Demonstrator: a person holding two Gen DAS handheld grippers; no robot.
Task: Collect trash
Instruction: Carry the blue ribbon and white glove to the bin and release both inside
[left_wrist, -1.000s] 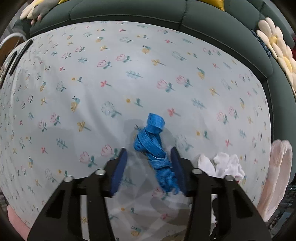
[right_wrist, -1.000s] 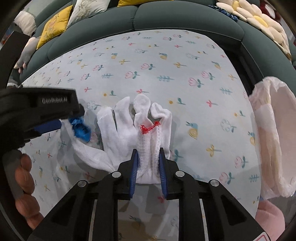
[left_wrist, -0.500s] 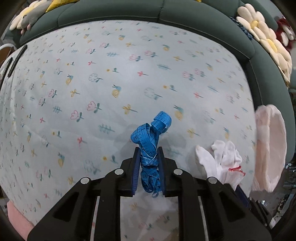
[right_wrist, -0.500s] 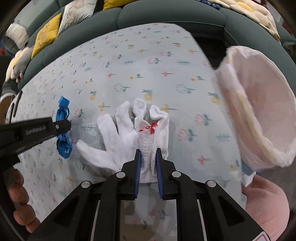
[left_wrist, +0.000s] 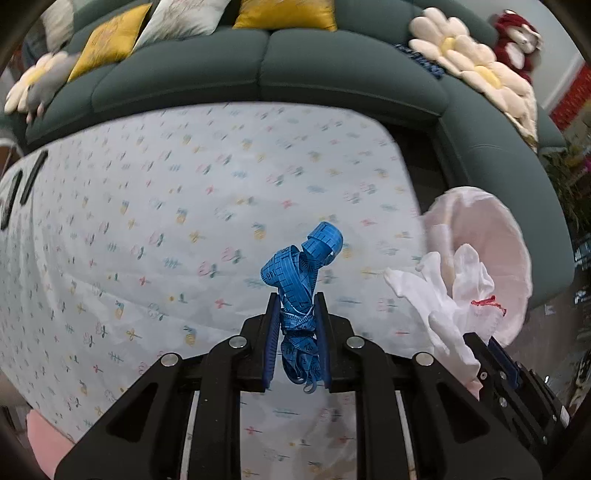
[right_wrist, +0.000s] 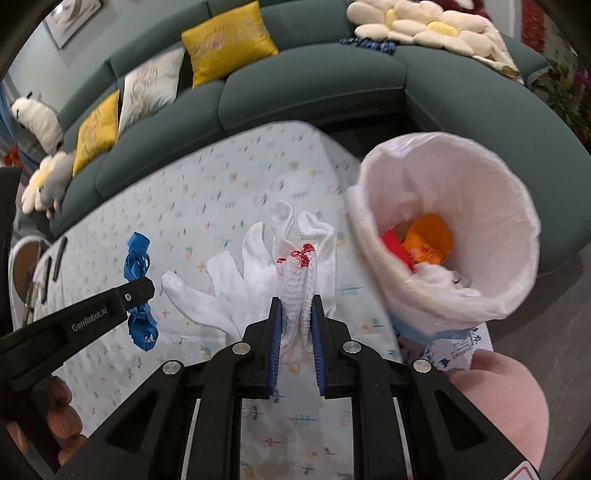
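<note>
Both loads have been lifted off the floral surface (left_wrist: 155, 206) since the earlier frame, the left gripper (left_wrist: 295, 332) having closed on the blue measuring tape (left_wrist: 301, 273); the bin (left_wrist: 480, 258) is seen at three o'clock. From the right wrist, the right gripper (right_wrist: 296, 332) is clamped on white gloves (right_wrist: 258, 280), with the bin opening close at two o'clock, nearer this hand.
</note>
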